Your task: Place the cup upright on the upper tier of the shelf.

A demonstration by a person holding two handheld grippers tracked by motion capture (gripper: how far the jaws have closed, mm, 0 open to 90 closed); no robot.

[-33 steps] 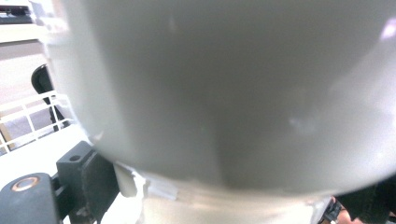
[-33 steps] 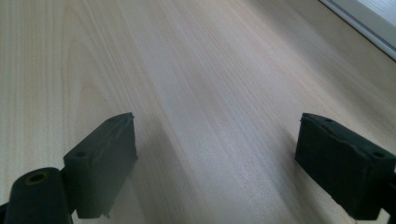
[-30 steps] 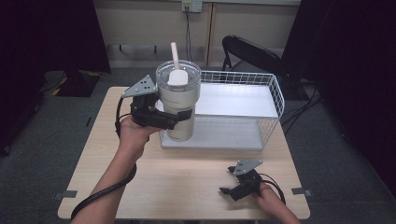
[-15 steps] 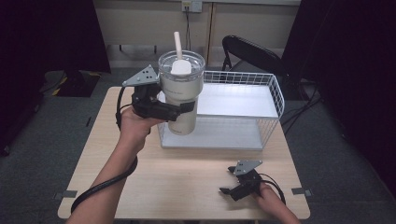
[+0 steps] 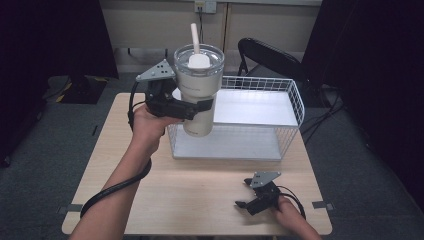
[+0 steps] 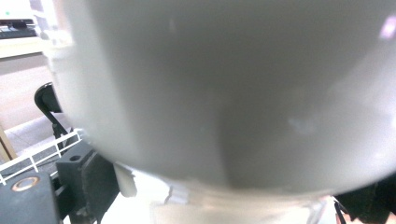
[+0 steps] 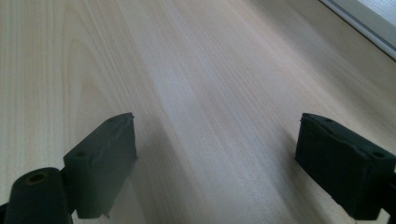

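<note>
A cream tumbler (image 5: 198,90) with a clear lid and a white straw hangs in the air over the near left corner of a white wire basket (image 5: 295,107). My left gripper (image 5: 197,110) is shut on the tumbler's body, jaws either side of it. Up close in the left gripper view, the tumbler's wall (image 6: 233,93) is pressed between the black fingers (image 6: 88,182). My right gripper (image 5: 244,201) rests open near the table's front right edge. Its two pads (image 7: 102,161) stand wide apart over bare wood (image 7: 210,93).
The basket stands at the back right of the light wooden table (image 5: 100,170), with a white shelf (image 5: 250,107) inside it. A black chair (image 5: 265,55) stands behind the table. The left gripper's cable (image 5: 115,187) trails along the forearm.
The left gripper has raised the tumbler from the basket's front left edge and carried it up and a little right. The right gripper has stayed still.
</note>
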